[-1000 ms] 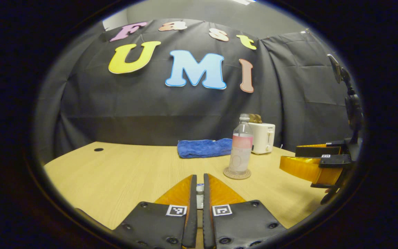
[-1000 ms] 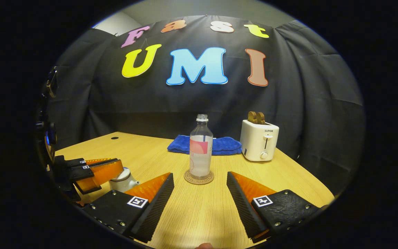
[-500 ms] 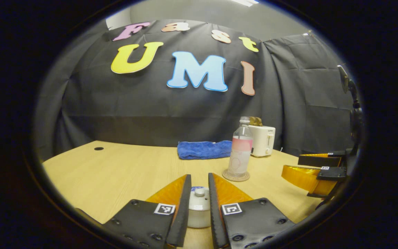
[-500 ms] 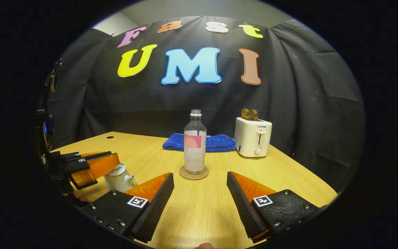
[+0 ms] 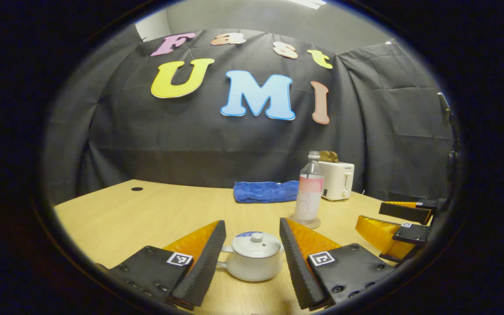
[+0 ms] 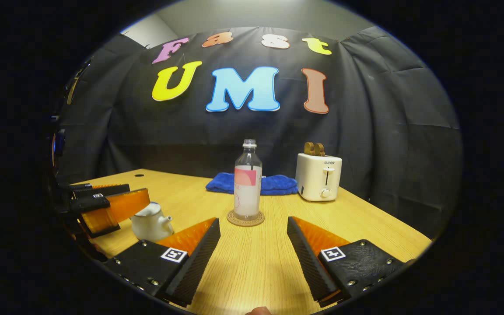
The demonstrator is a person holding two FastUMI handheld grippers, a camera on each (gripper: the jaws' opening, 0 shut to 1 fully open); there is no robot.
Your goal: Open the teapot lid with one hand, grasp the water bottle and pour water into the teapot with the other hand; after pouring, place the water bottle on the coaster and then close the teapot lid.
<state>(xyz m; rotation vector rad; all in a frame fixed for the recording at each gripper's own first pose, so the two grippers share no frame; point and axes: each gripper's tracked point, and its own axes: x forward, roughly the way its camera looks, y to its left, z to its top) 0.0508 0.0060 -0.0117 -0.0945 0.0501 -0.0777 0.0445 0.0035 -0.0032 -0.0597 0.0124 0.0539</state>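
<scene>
A small white teapot (image 5: 252, 261) with its lid (image 5: 255, 239) seated on top stands on the wooden table, between the spread fingers of my left gripper (image 5: 252, 253), which is open and touches nothing. The clear water bottle (image 5: 309, 189) with a pink label stands upright on a round coaster (image 5: 306, 222) behind it. In the right gripper view the bottle (image 6: 247, 181) on its coaster (image 6: 245, 218) is straight ahead, beyond my open, empty right gripper (image 6: 253, 245). The teapot (image 6: 150, 223) sits at the left there, beside the left gripper (image 6: 103, 205).
A folded blue towel (image 6: 252, 183) lies at the back of the table, and a white toaster (image 6: 320, 176) holding brown slices stands to its right. The right gripper (image 5: 398, 218) appears at the right edge of the left gripper view. A small dark hole (image 5: 137, 189) marks the table's far left.
My left gripper has opened from shut on the lid knob, with the lid left on the teapot, and has drawn back and up. The right gripper stayed open and barely shifted.
</scene>
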